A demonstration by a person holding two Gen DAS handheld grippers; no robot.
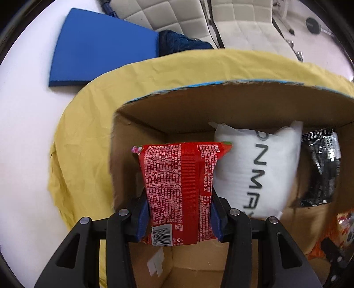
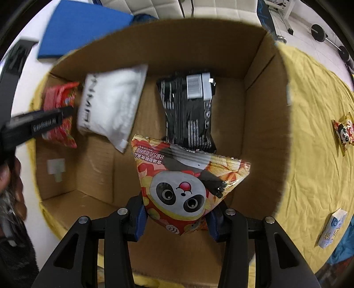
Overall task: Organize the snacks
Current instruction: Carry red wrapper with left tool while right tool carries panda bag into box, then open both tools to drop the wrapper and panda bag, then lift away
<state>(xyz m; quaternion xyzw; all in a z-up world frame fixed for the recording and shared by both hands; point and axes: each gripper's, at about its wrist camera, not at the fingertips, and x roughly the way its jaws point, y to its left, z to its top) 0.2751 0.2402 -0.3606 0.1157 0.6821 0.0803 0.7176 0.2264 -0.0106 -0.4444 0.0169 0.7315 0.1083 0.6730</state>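
Observation:
An open cardboard box (image 1: 232, 106) (image 2: 172, 44) stands on a yellow cloth. My left gripper (image 1: 179, 223) is shut on a red snack packet (image 1: 179, 188), held just inside the box's left end; the same red snack packet (image 2: 59, 115) shows from the right wrist. My right gripper (image 2: 177, 221) is shut on a panda chip bag (image 2: 188, 181), hanging over the box interior. On the box floor lie a white pouch (image 1: 261, 168) (image 2: 110, 106) and a black packet (image 1: 320, 170) (image 2: 188, 113).
The yellow cloth (image 2: 314, 133) (image 1: 93, 110) covers a white round table (image 1: 24, 133). A second panda bag (image 2: 344, 133) and a white-blue packet (image 2: 331, 228) lie on the cloth to the right. A blue pad (image 1: 99, 48) lies beyond the box; white chairs (image 1: 172, 15) stand behind.

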